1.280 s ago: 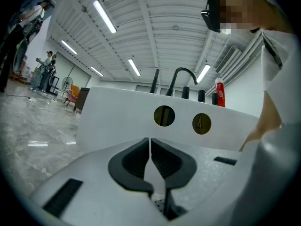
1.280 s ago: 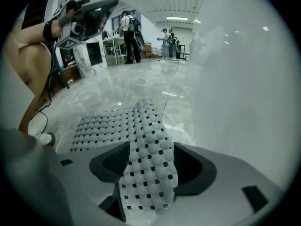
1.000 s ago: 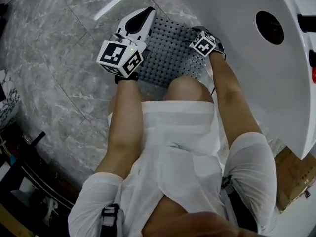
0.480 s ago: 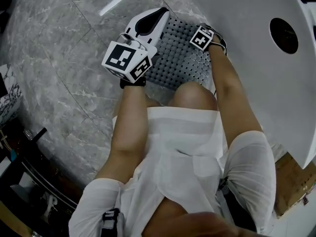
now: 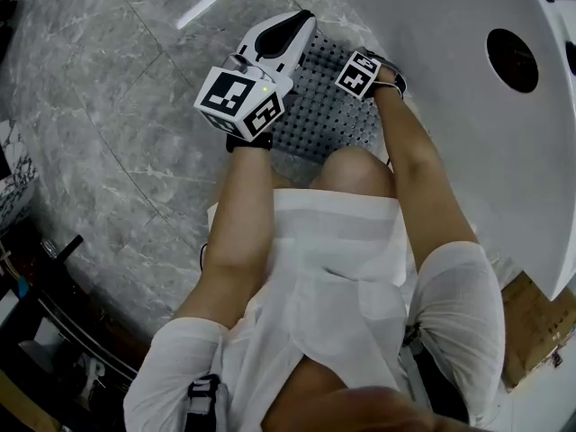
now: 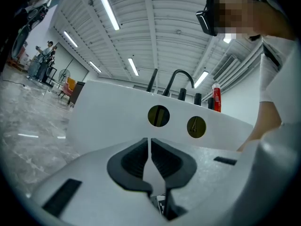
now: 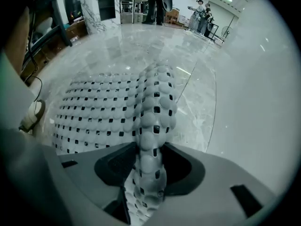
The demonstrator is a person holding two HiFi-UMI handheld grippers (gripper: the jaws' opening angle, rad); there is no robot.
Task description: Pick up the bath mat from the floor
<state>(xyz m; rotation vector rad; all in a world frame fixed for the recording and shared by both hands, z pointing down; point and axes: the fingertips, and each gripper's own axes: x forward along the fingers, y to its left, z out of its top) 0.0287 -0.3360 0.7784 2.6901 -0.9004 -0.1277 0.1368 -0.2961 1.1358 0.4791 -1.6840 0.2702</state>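
Glossy veined marble floor (image 5: 108, 106) meets a smooth, curved white tub (image 5: 468, 115). Bumpy, perforated bath mat (image 5: 328, 106) lies flat beside the tub. Right gripper (image 7: 150, 149) jaws are closing on its raised fold. Left gripper (image 6: 150, 147) jaws are closed, empty.

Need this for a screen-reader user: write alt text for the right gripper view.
The right gripper, jaws closing, pinches a raised fold of the perforated, bumpy bath mat. The rest of the mat lies on the grey marble floor, beside a white bathtub wall at right.

Right tongs (image 7: 149, 166) closing, bath mat (image 7: 94, 112) edge now pinched
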